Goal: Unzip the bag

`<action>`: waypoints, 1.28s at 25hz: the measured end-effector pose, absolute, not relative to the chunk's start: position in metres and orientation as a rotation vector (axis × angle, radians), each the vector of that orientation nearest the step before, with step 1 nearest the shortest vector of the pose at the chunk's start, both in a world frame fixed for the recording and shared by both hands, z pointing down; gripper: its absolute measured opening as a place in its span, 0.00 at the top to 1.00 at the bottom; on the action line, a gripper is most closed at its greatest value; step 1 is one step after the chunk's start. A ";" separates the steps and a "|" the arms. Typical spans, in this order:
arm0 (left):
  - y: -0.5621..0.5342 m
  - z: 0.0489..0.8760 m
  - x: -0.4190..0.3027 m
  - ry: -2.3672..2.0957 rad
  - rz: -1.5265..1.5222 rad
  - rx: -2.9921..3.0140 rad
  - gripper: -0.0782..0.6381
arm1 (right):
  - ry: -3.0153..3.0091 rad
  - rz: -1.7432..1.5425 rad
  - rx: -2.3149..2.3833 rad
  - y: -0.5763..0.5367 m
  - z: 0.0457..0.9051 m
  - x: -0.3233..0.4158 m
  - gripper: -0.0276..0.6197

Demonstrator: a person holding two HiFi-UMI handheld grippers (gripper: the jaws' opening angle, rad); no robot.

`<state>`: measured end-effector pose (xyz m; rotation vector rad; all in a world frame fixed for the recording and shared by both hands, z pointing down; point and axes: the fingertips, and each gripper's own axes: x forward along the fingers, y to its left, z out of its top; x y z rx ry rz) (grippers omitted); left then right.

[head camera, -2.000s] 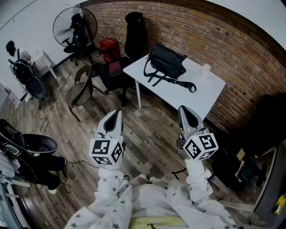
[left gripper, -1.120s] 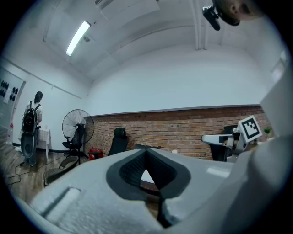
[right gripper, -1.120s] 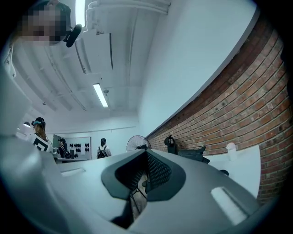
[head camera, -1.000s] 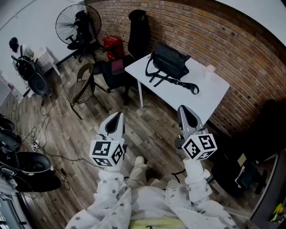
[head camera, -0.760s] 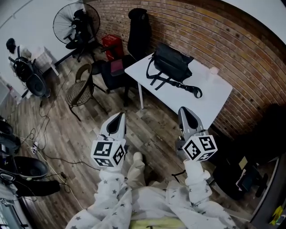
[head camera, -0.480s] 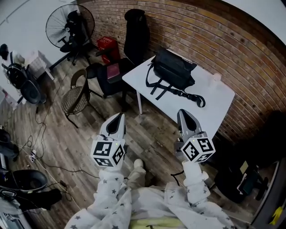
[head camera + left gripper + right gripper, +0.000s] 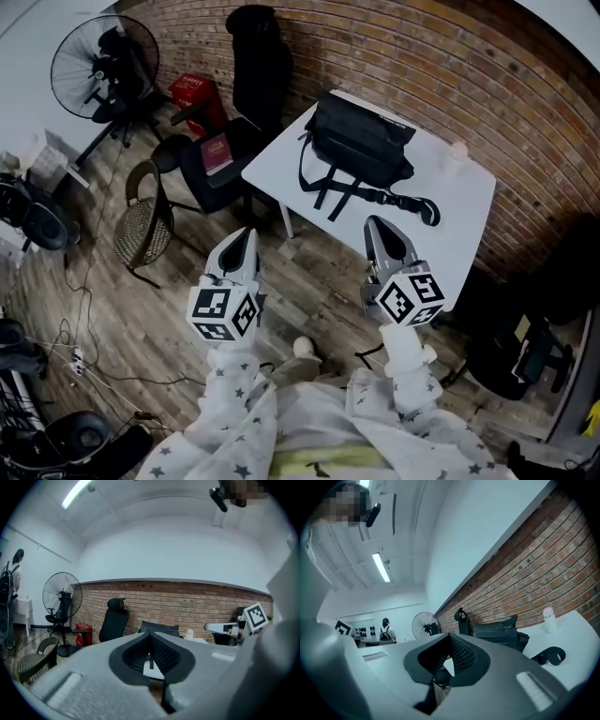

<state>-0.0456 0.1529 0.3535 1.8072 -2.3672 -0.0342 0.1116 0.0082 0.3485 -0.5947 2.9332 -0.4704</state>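
Observation:
A black bag [image 7: 361, 139] lies on a white table [image 7: 459, 202] against the brick wall, its strap [image 7: 394, 199] trailing toward the near edge. The bag also appears in the left gripper view [image 7: 159, 628] and the right gripper view [image 7: 499, 632]. My left gripper [image 7: 242, 246] hangs over the wooden floor, short of the table, shut and empty. My right gripper [image 7: 378, 231] reaches the table's near edge, just short of the strap, also shut with nothing in it. In each gripper view the jaws meet with no gap.
A small white bottle [image 7: 458, 150] stands on the table by the wall. Left of the table are a black office chair [image 7: 217, 164], a wicker chair [image 7: 139, 225], a tall black chair [image 7: 256, 56], a red box [image 7: 195, 92] and a floor fan [image 7: 94, 61].
Both grippers have moved forward toward the table, which now appears closer and larger. The right gripper now overlaps the table's near edge. Both jaws stay shut.

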 end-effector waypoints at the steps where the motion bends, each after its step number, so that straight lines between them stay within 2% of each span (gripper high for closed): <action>1: 0.148 0.355 -0.051 -2.355 -0.033 1.822 0.89 | 2.932 -0.467 -0.612 0.005 0.350 0.107 0.97; 16: 0.078 0.381 -0.097 -2.209 -0.008 1.931 0.89 | 2.920 -0.501 -0.719 -0.043 0.374 0.052 0.97; 32: -0.043 0.403 -0.197 -2.124 0.024 1.941 0.89 | 2.897 -0.570 -0.786 -0.149 0.389 -0.042 0.97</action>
